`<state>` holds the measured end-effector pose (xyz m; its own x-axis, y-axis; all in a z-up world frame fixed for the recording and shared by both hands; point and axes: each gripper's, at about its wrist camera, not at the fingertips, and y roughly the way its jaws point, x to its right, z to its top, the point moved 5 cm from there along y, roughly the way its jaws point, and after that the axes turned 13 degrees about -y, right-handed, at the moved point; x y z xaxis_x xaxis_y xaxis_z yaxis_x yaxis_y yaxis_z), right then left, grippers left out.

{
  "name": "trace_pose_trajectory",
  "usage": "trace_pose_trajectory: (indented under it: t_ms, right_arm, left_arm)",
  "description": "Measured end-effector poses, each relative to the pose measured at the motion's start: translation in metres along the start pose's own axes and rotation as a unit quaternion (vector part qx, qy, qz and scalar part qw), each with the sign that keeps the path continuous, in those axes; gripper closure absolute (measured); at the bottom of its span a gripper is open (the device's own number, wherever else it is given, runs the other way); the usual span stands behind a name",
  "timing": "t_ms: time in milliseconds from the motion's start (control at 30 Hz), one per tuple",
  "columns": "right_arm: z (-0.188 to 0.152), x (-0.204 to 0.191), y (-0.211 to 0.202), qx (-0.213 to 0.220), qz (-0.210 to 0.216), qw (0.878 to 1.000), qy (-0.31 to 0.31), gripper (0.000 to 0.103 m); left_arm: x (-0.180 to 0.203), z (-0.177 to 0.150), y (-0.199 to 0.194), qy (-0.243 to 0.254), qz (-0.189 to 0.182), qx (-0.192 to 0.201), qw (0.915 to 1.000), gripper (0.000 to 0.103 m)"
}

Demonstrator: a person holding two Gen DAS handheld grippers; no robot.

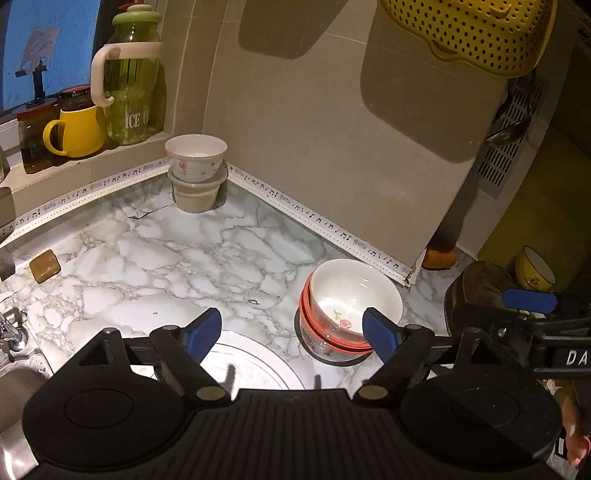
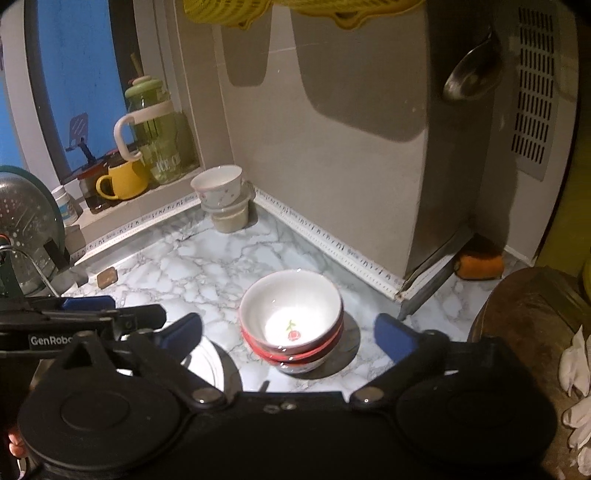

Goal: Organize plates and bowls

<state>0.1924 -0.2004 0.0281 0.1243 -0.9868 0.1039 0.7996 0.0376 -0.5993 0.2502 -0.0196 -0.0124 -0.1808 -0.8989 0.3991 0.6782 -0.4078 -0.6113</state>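
Observation:
A stack of red-rimmed white bowls (image 1: 347, 310) with a flower print stands on the marble counter (image 1: 184, 258); it also shows in the right wrist view (image 2: 291, 325). A white plate (image 1: 255, 365) lies on the counter left of the stack, seen also in the right wrist view (image 2: 207, 362). My left gripper (image 1: 291, 332) is open and empty above the plate, its right finger beside the stack. My right gripper (image 2: 288, 334) is open and empty, the stack between and beyond its fingers. Another flowered bowl (image 1: 195, 155) sits on a lidded tub (image 1: 197, 194) in the corner.
A window ledge holds a yellow mug (image 1: 77, 129) and a green jar (image 1: 131, 74). A yellow colander (image 1: 476, 29) hangs above. A yellow bowl (image 1: 535, 273) and a wooden block (image 2: 524, 325) stand at right, a sink (image 1: 14, 391) at left. A soap bar (image 1: 45, 265) lies on the counter.

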Motion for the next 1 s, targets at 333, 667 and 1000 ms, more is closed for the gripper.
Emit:
trace_pose_trajectory:
  t_ms: [333,667,1000]
  right_arm:
    - [-0.002,0.053,0.032,-0.019,0.062,0.998,0.017,0.0]
    - [-0.003,0.063,0.093,-0.065,0.123,0.99,-0.026,0.012]
    - [-0.009,0.06,0.149,-0.123,0.109,0.986,-0.019,0.027]
  left_arm:
    - [0.012,0.008,0.03,-0.048,-0.025,-0.013,0.9984,0.019]
    - [0.022,0.012,0.103,-0.075,0.035,-0.063,0.9946,0.019]
    - [0.031,0.017,0.154,-0.06,0.071,-0.077,0.9927,0.019]
